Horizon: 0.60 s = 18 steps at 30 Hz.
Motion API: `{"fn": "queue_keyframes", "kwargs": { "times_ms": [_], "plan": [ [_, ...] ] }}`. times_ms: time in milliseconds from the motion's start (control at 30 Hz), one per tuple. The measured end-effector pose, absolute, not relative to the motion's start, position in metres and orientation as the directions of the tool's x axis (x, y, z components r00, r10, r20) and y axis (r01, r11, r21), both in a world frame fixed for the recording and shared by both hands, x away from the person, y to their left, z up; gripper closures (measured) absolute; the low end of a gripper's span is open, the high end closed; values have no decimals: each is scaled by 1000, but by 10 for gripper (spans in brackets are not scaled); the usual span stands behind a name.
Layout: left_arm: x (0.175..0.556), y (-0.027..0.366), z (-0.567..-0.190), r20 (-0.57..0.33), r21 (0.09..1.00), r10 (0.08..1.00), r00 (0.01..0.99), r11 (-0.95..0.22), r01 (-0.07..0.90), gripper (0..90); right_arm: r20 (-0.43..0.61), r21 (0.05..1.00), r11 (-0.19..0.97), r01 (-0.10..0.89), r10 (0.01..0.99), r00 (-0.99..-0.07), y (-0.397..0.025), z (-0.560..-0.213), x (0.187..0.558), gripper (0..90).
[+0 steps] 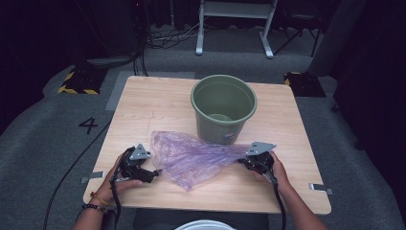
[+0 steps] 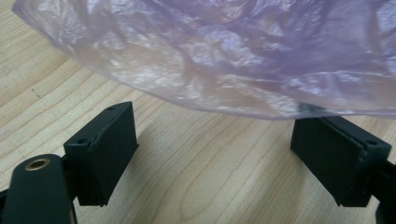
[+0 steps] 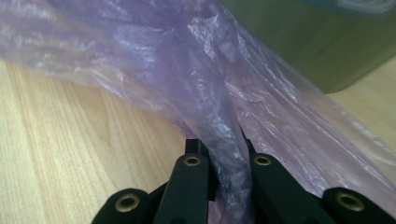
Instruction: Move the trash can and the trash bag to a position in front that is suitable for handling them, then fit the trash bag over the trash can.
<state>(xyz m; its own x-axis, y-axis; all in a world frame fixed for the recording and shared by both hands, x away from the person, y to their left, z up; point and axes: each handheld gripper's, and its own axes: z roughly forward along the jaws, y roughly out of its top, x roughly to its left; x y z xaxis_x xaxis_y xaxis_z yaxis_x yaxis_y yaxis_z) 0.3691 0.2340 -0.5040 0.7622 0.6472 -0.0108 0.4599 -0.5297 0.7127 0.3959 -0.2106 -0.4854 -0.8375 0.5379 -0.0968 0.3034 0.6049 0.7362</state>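
I hold a gripper in each hand over the wooden tabletop point(image 1: 143, 105). A thin, crumpled purple plastic bag point(image 1: 191, 155) lies between them on the near half of the tabletop, stretching from my left gripper point(image 1: 155, 172) across to my right gripper point(image 1: 242, 162).

In the left gripper view, my left jaws are spread wide, one at each side, with bare wood grain between them. The edge of the purple plastic bag point(image 2: 224, 56) hangs just beyond the jaw tips; the film brushes the top of the jaw at the right of that view, while the other jaw stands clear of it. Nothing is caught between these jaws.

In the right gripper view, my right jaws are pressed together on a gathered fold of the purple plastic bag point(image 3: 219, 116), which bunches into a narrow strand where it enters them and fans out wider beyond. The film looks pulled fairly taut from that pinch, lifted a little off the wood.

A green plastic bucket point(image 1: 223, 109) stands upright at the middle of the tabletop, behind the bag. The bag's far edge lies against the bucket's base, and the bucket's wall point(image 3: 317, 42) shows close behind the film in the right gripper view. The bucket's mouth is open, with a pale bottom visible inside.
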Motion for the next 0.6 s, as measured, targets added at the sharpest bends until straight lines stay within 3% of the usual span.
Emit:
{"fn": "queue_keyframes", "kwargs": {
  "times_ms": [167, 600],
  "plan": [
    [369, 234, -504, -11, 712, 644, 765, -532, 458, 142, -120, 767, 577, 281, 559, -821, -217, -479, 393, 899],
    [370, 235, -504, -14, 712, 642, 767, -532, 459, 144, -274, 849, 522, 81, 567, -777, -227, -450, 378, 898]
  ]
}}
